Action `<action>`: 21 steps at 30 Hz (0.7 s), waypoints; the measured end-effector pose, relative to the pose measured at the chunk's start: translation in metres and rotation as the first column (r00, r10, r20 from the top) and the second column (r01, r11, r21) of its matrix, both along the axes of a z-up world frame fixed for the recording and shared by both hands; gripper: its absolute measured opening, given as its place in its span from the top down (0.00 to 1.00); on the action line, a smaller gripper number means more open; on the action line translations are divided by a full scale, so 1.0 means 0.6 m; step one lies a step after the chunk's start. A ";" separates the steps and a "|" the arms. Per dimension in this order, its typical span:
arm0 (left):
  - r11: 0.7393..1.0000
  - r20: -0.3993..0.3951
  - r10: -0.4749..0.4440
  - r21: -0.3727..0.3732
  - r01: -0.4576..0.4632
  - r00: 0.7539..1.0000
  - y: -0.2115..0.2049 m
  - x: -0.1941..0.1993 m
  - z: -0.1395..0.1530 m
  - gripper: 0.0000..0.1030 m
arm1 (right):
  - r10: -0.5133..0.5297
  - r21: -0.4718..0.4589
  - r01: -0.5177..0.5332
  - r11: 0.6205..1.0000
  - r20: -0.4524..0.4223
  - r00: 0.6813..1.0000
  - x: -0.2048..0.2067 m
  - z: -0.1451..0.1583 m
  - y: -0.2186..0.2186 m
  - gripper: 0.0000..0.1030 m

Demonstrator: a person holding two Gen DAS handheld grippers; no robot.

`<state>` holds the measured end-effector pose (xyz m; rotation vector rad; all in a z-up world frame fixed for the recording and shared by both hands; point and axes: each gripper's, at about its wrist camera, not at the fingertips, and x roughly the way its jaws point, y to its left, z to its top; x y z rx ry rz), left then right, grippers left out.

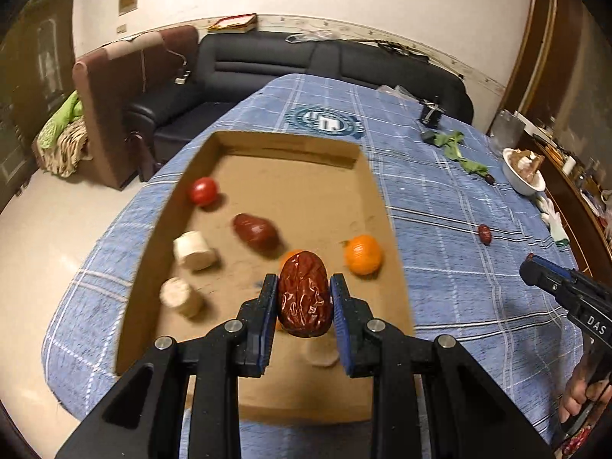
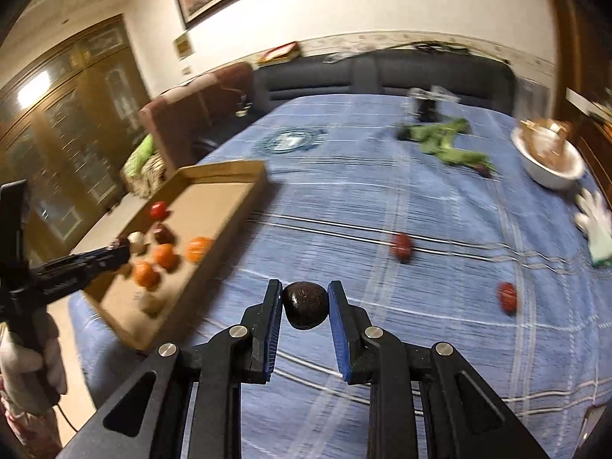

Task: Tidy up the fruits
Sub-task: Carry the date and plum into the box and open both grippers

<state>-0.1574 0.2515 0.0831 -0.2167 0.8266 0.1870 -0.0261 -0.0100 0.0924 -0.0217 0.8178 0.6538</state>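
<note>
My left gripper [image 1: 304, 287] is shut on a wrinkled red date [image 1: 305, 298] and hangs over the near end of a shallow cardboard box [image 1: 390, 229]. In the box lie a tomato [image 1: 203, 190], a dark red date [image 1: 255, 230], an orange [image 1: 363, 254] and two pale cylinder pieces [image 1: 194, 249]. My right gripper [image 2: 305, 294] is shut on a small dark round fruit [image 2: 305, 305] above the blue cloth, right of the box [image 2: 229, 210]. Two red dates [image 2: 401, 246] [image 2: 507, 296] lie loose on the cloth. The left gripper [image 2: 118, 250] shows at the right wrist view's left edge.
A blue checked cloth [image 1: 459, 199] covers the table. At its far right stand a white bowl [image 2: 550, 168], green leaves [image 2: 443, 141], a white glove [image 2: 594, 222] and a small dark device [image 1: 431, 113]. A dark sofa [image 1: 267, 65] and a brown chair [image 1: 114, 95] lie beyond.
</note>
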 end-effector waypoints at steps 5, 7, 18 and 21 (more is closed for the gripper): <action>0.999 -0.010 0.041 -0.024 -0.041 0.999 0.035 -0.018 -0.012 0.75 | 0.106 0.015 -0.106 0.994 -0.019 0.994 -0.017 0.007 0.086 0.74; 0.998 -0.016 0.052 -0.043 -0.053 0.999 0.047 -0.020 -0.017 0.75 | 0.148 0.013 -0.147 0.989 -0.023 0.989 -0.023 0.007 0.122 0.74; 0.997 -0.062 0.060 -0.046 -0.063 0.996 0.063 -0.015 -0.051 0.75 | 0.245 -0.104 -0.247 0.964 -0.030 0.969 -0.027 -0.044 0.266 0.74; 0.996 -0.073 0.061 -0.060 -0.065 0.995 0.069 -0.014 -0.061 0.75 | 0.254 -0.134 -0.257 0.957 -0.040 0.966 -0.025 -0.060 0.284 0.74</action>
